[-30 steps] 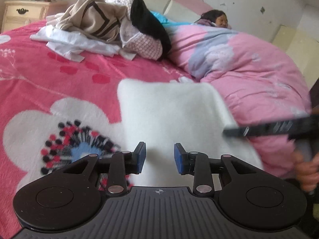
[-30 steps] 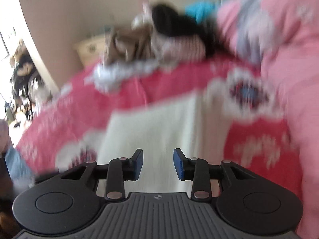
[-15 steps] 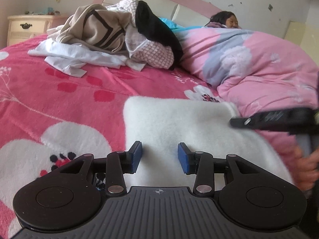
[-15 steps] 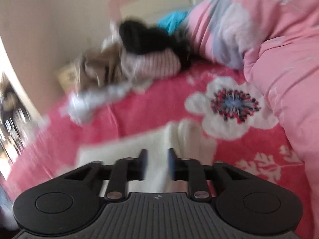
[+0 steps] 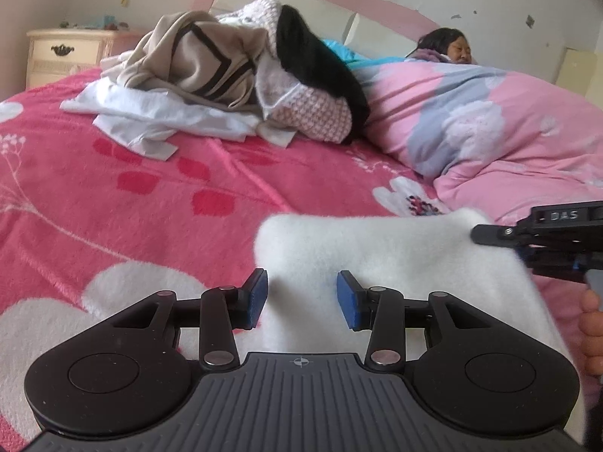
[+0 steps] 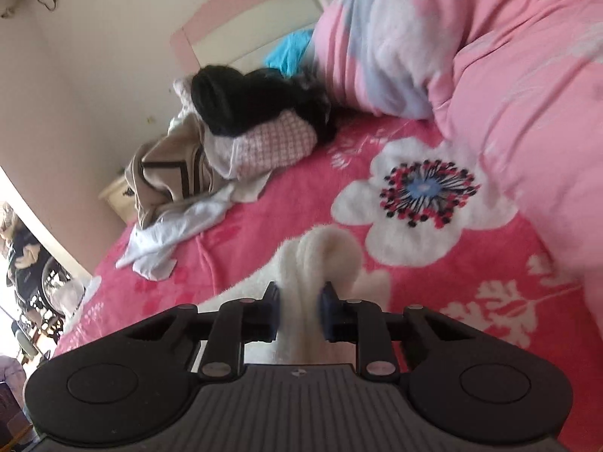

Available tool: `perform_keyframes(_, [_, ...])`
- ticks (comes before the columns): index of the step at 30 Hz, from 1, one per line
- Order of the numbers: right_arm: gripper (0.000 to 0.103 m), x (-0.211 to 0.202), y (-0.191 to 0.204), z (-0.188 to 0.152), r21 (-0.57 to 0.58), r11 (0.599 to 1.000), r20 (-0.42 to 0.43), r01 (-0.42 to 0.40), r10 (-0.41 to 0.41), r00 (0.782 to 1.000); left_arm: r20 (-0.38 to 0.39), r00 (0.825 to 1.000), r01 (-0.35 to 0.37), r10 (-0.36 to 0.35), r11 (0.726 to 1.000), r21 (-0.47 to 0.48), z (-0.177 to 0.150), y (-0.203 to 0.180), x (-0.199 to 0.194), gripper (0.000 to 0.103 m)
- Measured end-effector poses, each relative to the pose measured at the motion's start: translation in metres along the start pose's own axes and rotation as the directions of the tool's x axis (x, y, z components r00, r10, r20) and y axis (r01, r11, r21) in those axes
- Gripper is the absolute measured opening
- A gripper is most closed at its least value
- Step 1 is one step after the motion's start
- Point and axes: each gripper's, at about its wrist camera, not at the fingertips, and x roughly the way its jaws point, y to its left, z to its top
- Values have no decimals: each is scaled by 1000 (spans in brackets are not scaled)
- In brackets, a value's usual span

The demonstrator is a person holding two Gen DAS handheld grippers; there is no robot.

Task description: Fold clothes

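Far to the left in the left wrist view stands a cream wooden bedside cabinet (image 5: 64,54) by the wall. Next to it, on the bright pink fuzzy blanket with big white flowers (image 5: 158,203), lies a messy pile of clothes (image 5: 226,86): a flat white cloth at the bottom, a tan top with dark stripes, a pink checked piece and something black on top. The pile sits well apart from the grippers.

In the middle lies the soft white fluffy garment (image 5: 377,260), spread on the pink blanket. The left gripper (image 5: 301,297) hangs just over its near edge. Its blue pads stand partly apart, and the white garment shows in the gap, but the pads do not press on it.

To the right is a puffy pink quilt with grey and white flowers (image 5: 490,124). A person (image 5: 452,47) lies under it at the far end.

At the right edge of that view, the right gripper (image 5: 490,235) reaches to the far corner of the white garment, with a hand behind it. In the right wrist view, the right gripper (image 6: 299,310) has just been closing, and its pads now pinch a bunched fold of the white fluffy garment (image 6: 320,260), which sticks out in a loop past the pads.
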Motion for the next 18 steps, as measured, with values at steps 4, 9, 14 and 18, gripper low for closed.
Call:
perform_keyframes(4, [30,21,-28,-4,100,995,-35,-2,5,999,-6,1000,-6,6,999,33,-4,-8,9,41])
perform_keyframes(9, [39,-19,-11,16,52,999,61,0,-3,998,29,999,-23,22,999,25,1,-8,2,41])
perform_keyframes(14, [29,-18,27,30,-119,992,94,-31,43,995,84,996,4,-7,999,34,20,-5,2,41])
perform_keyframes(18, [9,49,13,12,-155,981,-39,120,-128,991,-16,1000,-6,6,1000,24,23,-5,47,41])
